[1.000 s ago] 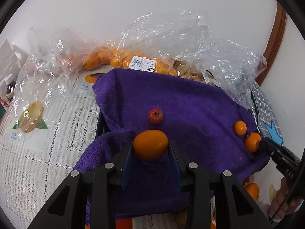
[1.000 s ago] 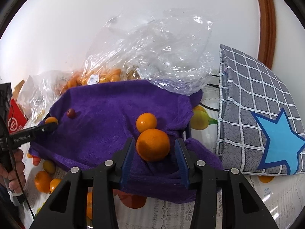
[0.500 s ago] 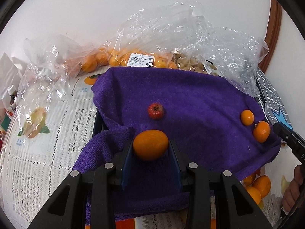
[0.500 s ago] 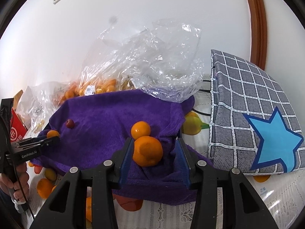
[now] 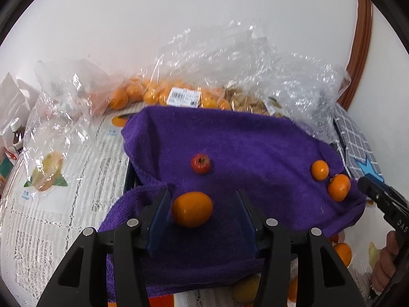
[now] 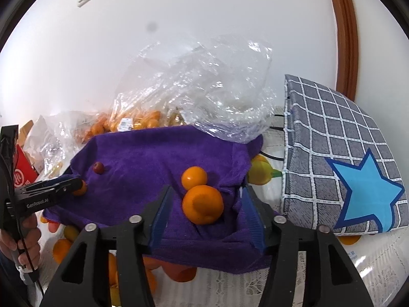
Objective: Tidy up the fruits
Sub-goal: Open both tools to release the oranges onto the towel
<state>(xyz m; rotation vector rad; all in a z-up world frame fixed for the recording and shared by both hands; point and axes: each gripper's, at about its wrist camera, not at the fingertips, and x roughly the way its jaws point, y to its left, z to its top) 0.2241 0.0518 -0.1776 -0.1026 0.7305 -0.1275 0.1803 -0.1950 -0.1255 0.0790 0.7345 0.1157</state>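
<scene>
A purple towel (image 5: 255, 143) covers a basket on the table and also shows in the right wrist view (image 6: 143, 158). My left gripper (image 5: 202, 209) is open; an orange fruit (image 5: 191, 212) lies on the towel between its fingers, near the left one. A small red fruit (image 5: 201, 163) lies beyond it. My right gripper (image 6: 207, 207) is open around a tangerine (image 6: 202, 204) resting on the towel, with a smaller orange (image 6: 194, 177) just behind. Both oranges show at the towel's right edge in the left wrist view (image 5: 338, 187).
Clear plastic bags of oranges (image 5: 163, 94) lie behind the towel against the wall. A grey checked cushion with a blue star (image 6: 342, 166) stands at the right. Loose oranges (image 6: 61, 249) lie on the lace tablecloth (image 5: 51, 204) under the towel's front edge. A bottle (image 5: 16, 135) stands far left.
Both grippers have opened and let go of their oranges, which now rest on the towel. Both grippers have drawn back slightly.
</scene>
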